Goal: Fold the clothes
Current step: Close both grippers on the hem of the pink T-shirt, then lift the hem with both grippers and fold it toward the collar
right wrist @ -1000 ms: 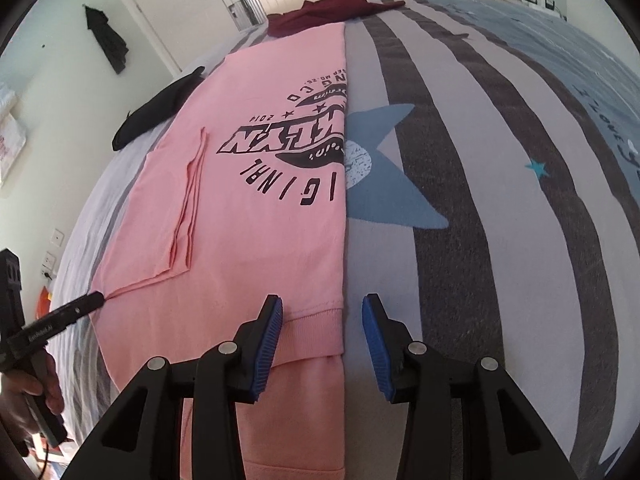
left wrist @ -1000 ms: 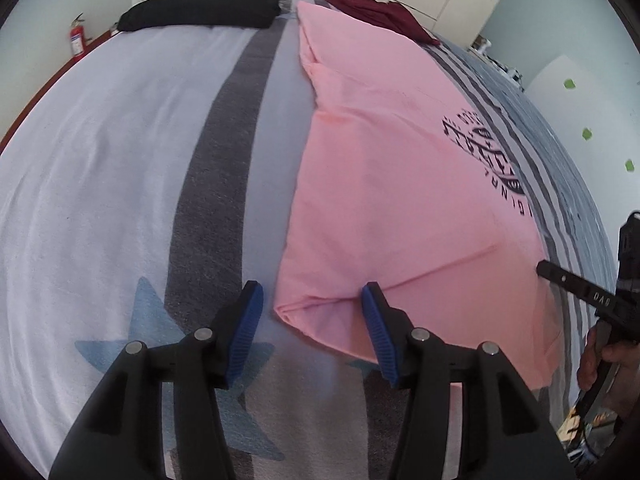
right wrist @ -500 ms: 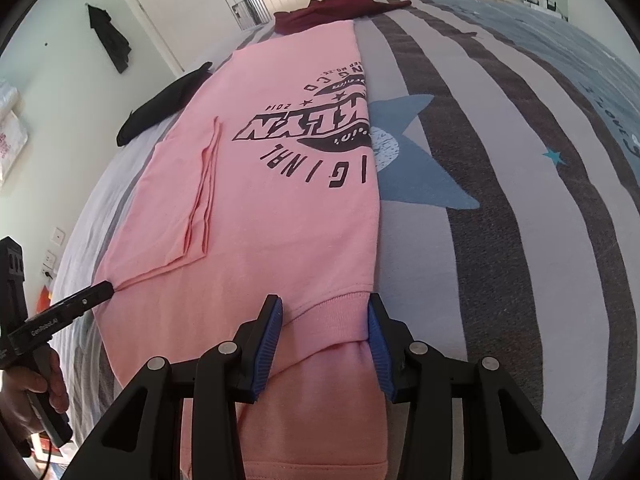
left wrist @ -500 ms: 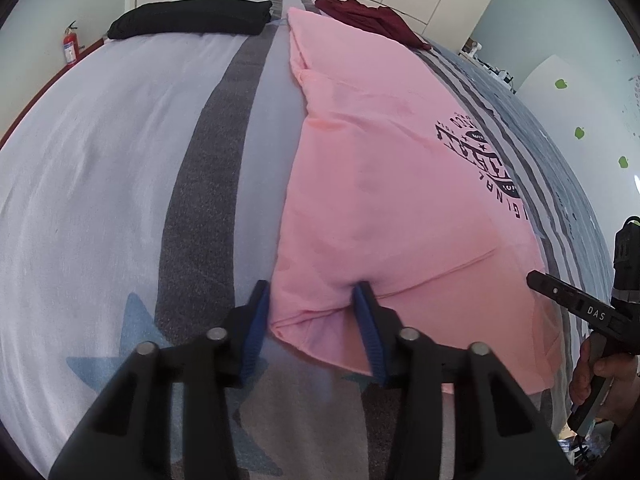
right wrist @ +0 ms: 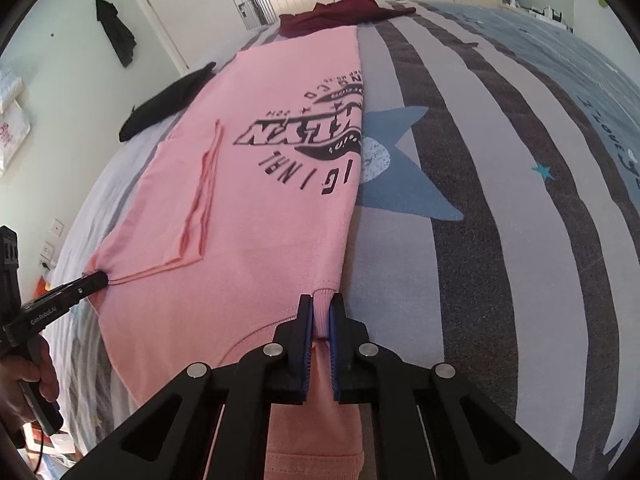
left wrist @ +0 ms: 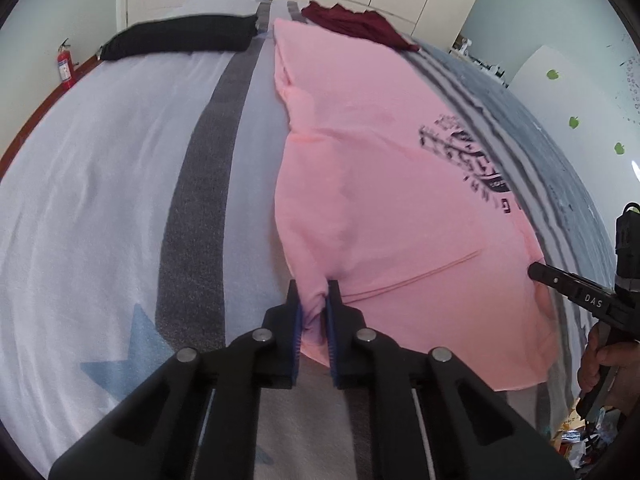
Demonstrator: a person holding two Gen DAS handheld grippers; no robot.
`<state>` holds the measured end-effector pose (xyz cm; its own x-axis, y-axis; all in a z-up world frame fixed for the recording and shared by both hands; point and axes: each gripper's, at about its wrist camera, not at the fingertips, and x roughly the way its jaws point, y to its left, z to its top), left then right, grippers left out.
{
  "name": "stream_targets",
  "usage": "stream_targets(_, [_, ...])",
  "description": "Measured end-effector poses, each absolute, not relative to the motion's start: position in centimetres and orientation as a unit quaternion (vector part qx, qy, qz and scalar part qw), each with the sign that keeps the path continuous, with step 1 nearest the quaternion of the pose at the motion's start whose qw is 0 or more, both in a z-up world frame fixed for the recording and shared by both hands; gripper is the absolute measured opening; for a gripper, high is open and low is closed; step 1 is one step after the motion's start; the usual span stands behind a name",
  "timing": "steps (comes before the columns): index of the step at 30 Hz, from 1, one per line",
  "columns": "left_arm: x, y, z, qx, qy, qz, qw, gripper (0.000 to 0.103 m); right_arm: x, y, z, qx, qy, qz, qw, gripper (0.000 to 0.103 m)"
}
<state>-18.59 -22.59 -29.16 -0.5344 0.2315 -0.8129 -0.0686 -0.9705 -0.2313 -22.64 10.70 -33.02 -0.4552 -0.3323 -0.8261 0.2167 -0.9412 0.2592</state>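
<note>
A pink sweatshirt (left wrist: 380,200) with a black print lies flat on the striped bed, one sleeve folded in over its body (right wrist: 200,208). In the left wrist view my left gripper (left wrist: 313,286) is closing on the garment's near left corner, with pink cloth bunched between the blue pads. My right gripper (right wrist: 320,300) is closing on the ribbed collar edge at the near right corner, and pink fabric is pinched between its pads. Each wrist view also catches the other gripper's tip at the shirt's far side: the right gripper (left wrist: 536,270) and the left gripper (right wrist: 102,279).
The bed cover (left wrist: 100,160) has grey and white stripes and blue stars. A black garment (left wrist: 180,36) and a maroon garment (left wrist: 352,24) lie at the far end. A fire extinguisher (left wrist: 65,66) stands by the left wall. Clutter lies on the floor by the near edge.
Both grippers went from open, straddling the shirt's near corners, to pinched on the pink fabric. The cloth now puckers at each grip. The hands hardly shifted.
</note>
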Motion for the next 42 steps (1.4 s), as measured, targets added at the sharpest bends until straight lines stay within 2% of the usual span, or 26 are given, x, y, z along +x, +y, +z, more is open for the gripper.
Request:
stream_targets(8, [-14.3, -22.3, -24.9, -0.465, -0.089, 0.876, 0.088, 0.007, -19.6, 11.7, -28.7, 0.473, -0.061, -0.86, 0.184, 0.005])
stream_targets(16, [-4.5, -21.7, -25.3, -0.553, -0.098, 0.823, 0.078, 0.007, -11.0, 13.4, -27.7, 0.551, -0.052, -0.805, 0.213, 0.005])
stream_targets(21, [-3.2, -21.5, -23.8, -0.557, -0.113, 0.82, 0.07, 0.007, -8.4, 14.0, -26.8, 0.577, -0.056, -0.788, 0.206, 0.005])
stream_targets(26, [-7.3, -21.8, -19.9, -0.514, -0.102, 0.848, 0.084, 0.007, -10.5, 13.2, -23.2, 0.545, -0.053, -0.813, 0.201, 0.005])
stream_targets(33, [-18.4, -21.9, -16.8, -0.447, -0.057, 0.885, 0.114, 0.007, -18.5, 11.2, -19.4, 0.49, -0.038, -0.852, 0.179, 0.005])
stream_targets(38, [-27.1, -22.1, -18.3, -0.424, -0.02, 0.897, 0.125, 0.007, -26.4, 10.5, -19.2, 0.457, -0.047, -0.872, 0.169, 0.005])
stream_targets(42, [-34.0, -22.3, -20.9, -0.434, 0.0, 0.892, 0.127, 0.007, -33.3, 9.7, -21.3, 0.45, -0.054, -0.874, 0.179, 0.005])
